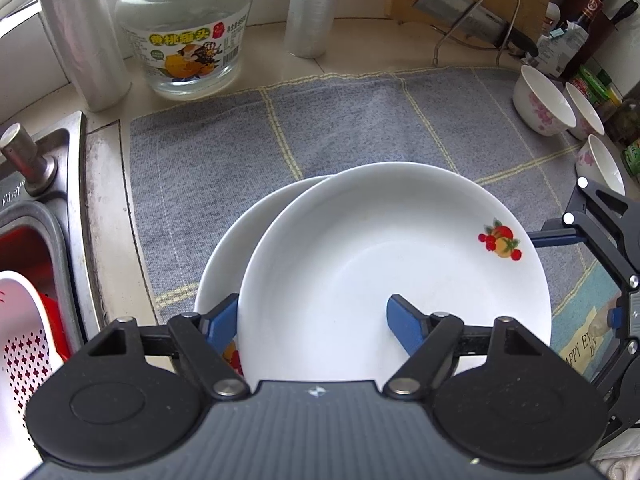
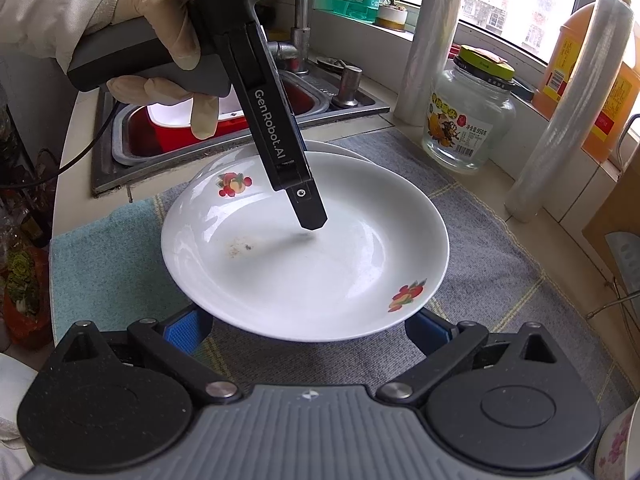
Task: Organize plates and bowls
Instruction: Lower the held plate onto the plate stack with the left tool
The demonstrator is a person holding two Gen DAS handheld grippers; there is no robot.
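Two white plates lie stacked on a grey cloth (image 1: 340,120) on the surface beside the sink (image 2: 224,120), the top plate (image 1: 392,272) shifted off the lower plate (image 1: 224,264). The left tongs (image 1: 312,324) straddle the top plate's near rim, one blue pad outside it and one over its bowl, standing apart without pressing. The right tongs (image 2: 308,330) are spread wide at the opposite rim, their pads just under its edge, clamping nothing. Three flowered bowls (image 1: 544,100) stand near the cloth's far corner.
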